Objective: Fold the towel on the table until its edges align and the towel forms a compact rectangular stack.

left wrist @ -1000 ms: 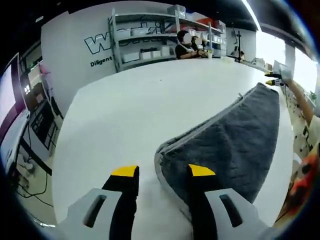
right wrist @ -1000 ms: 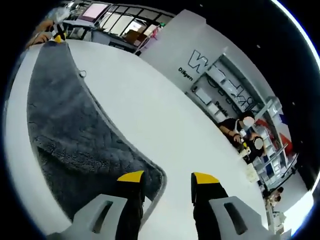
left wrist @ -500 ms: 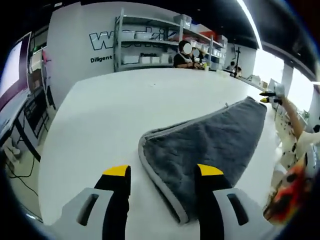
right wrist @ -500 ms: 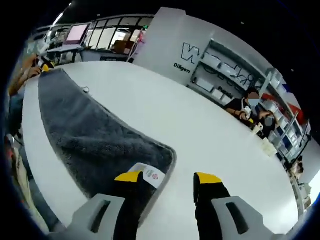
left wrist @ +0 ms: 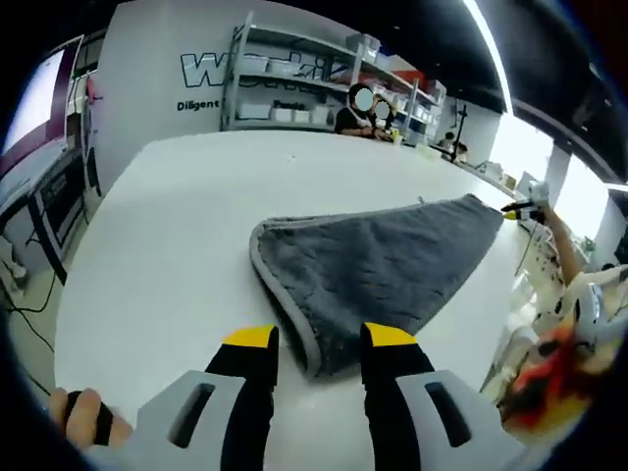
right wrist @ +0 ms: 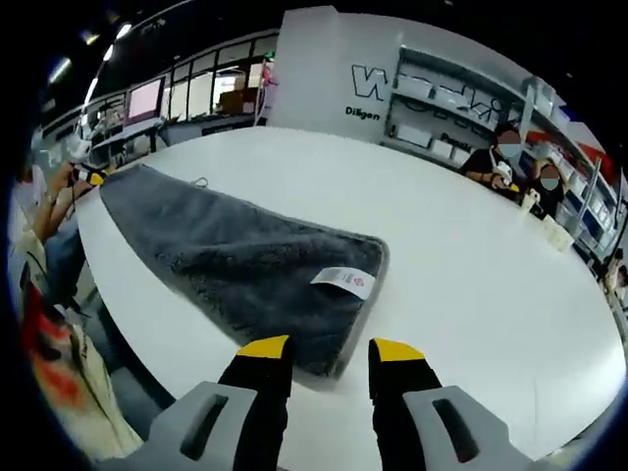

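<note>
- The left gripper [left wrist: 319, 343] is hovering just short of the towel [left wrist: 378, 265], its yellow-tipped jaws standing apart with nothing between them but white tabletop and the nearest rounded corner of the towel.
- A person's fingers [left wrist: 86, 412] are curling around the left gripper's handle, beside its lower left edge in the left gripper view.
- The right gripper [right wrist: 329, 351] is likewise sitting just off the towel [right wrist: 240, 260], jaws parted and gripping nothing, with the near hem of the towel lying ahead of the gap.
- In the right gripper view the left gripper [right wrist: 91, 177] is showing small at the far end of the towel, held in a person's hand; whether its jaws are touching the cloth there is too small to tell.
- In the left gripper view the right gripper [left wrist: 518, 206] is appearing small beyond the far corner of the towel, at the end of a person's arm.
- The towel is lying flat on the white table [left wrist: 177, 226], dark grey and plush with a lighter grey hem; it is looking folded over, a double edge showing along the side nearest the left gripper.
- A white label [right wrist: 344, 281] is sitting on top of the towel, near the corner closest to the right gripper.
- A thin hanging loop is poking out from the towel's long far edge.
- Beyond the table from the towel, shelving [left wrist: 294, 88] is standing against a wall with large lettering, and seated people [right wrist: 505, 162] are working at the table's far edge.
</note>
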Action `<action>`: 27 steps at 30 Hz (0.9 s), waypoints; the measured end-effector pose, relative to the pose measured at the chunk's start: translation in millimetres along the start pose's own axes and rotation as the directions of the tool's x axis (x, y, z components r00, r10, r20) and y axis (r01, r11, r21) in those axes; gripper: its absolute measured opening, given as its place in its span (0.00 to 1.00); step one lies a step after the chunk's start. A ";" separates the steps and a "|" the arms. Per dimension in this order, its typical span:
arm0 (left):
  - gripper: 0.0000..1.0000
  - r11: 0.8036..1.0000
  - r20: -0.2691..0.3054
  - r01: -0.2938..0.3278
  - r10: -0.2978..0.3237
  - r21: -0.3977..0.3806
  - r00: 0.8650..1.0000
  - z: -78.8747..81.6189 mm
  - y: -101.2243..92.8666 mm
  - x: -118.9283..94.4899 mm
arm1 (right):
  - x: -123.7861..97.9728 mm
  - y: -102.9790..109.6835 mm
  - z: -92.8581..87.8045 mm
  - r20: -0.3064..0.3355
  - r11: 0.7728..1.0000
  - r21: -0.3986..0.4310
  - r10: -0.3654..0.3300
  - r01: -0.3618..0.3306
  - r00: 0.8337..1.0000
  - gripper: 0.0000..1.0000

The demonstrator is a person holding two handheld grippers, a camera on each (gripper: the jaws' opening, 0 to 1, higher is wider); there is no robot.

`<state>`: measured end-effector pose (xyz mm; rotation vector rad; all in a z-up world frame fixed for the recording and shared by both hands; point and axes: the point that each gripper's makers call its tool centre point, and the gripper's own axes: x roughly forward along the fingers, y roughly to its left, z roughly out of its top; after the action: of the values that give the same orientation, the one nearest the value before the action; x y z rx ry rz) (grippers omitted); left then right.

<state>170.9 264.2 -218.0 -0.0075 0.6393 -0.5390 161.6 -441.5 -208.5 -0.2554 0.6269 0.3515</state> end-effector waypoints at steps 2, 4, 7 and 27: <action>0.33 1.000 -0.014 -0.001 0.001 0.000 1.000 -5.8 2.2 -2.0 | 1.2 -1.4 -5.0 -0.006 1.000 0.025 0.002 -0.002 1.000 0.28; 0.32 1.000 -0.013 0.010 -0.010 -0.010 1.000 -7.2 0.6 -2.3 | 3.1 -1.0 -6.5 -0.008 0.999 0.038 0.009 -0.009 1.000 0.27; 0.28 0.999 -0.006 0.042 -0.042 -0.035 0.999 -9.3 -5.4 -2.8 | 6.8 0.8 -9.3 -0.013 0.998 0.061 0.025 -0.024 1.000 0.22; 0.06 1.000 -0.013 0.024 -0.023 0.004 1.000 -7.6 8.7 1.3 | 8.2 -3.4 -15.4 -0.063 1.000 -0.017 -0.002 0.001 0.998 0.02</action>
<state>171.6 272.3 -226.4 -0.0082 0.6511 -0.5633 161.1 -447.8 -225.1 -0.2839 0.6863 0.3479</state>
